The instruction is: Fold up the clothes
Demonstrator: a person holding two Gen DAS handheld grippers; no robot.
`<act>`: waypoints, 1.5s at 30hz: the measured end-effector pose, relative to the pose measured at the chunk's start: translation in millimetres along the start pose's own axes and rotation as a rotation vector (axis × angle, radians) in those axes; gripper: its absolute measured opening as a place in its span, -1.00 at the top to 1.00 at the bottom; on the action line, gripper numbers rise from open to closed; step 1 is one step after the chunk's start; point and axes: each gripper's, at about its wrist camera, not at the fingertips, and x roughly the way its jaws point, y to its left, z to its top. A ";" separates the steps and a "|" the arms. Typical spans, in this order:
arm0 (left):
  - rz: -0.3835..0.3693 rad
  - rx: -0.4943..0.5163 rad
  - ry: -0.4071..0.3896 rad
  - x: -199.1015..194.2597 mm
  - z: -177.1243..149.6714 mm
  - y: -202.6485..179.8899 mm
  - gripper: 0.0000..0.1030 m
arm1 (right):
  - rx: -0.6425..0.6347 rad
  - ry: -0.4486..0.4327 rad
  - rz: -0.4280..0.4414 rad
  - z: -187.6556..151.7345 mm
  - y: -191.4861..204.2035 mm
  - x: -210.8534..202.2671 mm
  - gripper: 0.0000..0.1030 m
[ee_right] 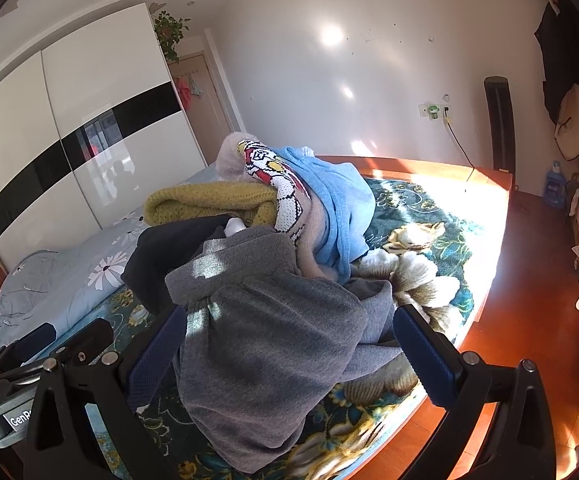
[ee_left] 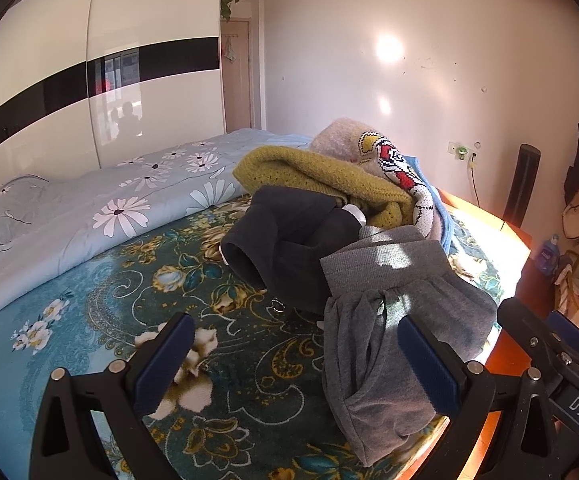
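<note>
A pile of clothes lies on the bed. A crumpled grey garment [ee_left: 385, 320] [ee_right: 265, 344] is nearest, hanging toward the bed's front edge. Behind it lie a black garment [ee_left: 289, 248] [ee_right: 161, 256], a mustard knit sweater [ee_left: 321, 176] [ee_right: 209, 200], a white patterned knit [ee_left: 397, 168] [ee_right: 285, 188] and a light blue garment [ee_right: 337, 208]. My left gripper [ee_left: 297, 360] is open above the bedspread, its right finger [ee_left: 429, 364] beside the grey garment. My right gripper [ee_right: 285, 356] is open with the grey garment between its fingers.
A teal floral bedspread [ee_left: 129, 320] covers the bed. A pale blue daisy quilt [ee_left: 109, 208] lies folded along its far side. The orange wooden bed edge [ee_right: 497, 240] and floor are to the right. A wardrobe [ee_left: 89, 80] stands behind. A coat rack with clothes [ee_right: 569, 100] is at far right.
</note>
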 end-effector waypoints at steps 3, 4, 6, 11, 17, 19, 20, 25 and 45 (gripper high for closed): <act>0.002 0.001 -0.001 -0.8 0.0 -1.5 -1.00 | -0.001 -0.001 -0.001 0.3 -0.4 -0.4 -1.00; 0.004 0.002 0.000 -0.6 0.0 -2.3 -1.00 | 0.000 0.001 -0.001 0.3 -0.7 -0.1 -1.00; 0.007 0.005 0.002 -0.1 0.0 -3.6 -1.00 | 0.002 0.004 -0.003 0.2 -1.7 0.7 -1.00; 0.012 0.013 0.008 1.2 0.8 -8.0 -1.00 | 0.010 0.011 -0.007 0.3 -5.3 0.1 -1.00; 0.018 0.017 0.008 -0.6 1.8 -9.9 -1.00 | 0.013 0.010 -0.009 0.6 -5.9 -1.7 -1.00; 0.021 0.017 0.006 -1.7 2.1 -9.6 -1.00 | 0.014 0.009 -0.007 0.5 -5.2 -2.4 -1.00; 0.022 0.017 0.006 -2.1 2.3 -9.4 -1.00 | 0.014 0.009 -0.006 0.6 -4.9 -2.4 -1.00; 0.028 0.018 0.003 -3.9 2.8 -8.6 -1.00 | 0.012 0.009 -0.003 0.6 -2.8 -2.6 -1.00; 0.028 0.006 0.003 -10.0 1.3 -2.4 -1.00 | -0.009 0.002 -0.009 0.2 4.2 -6.0 -1.00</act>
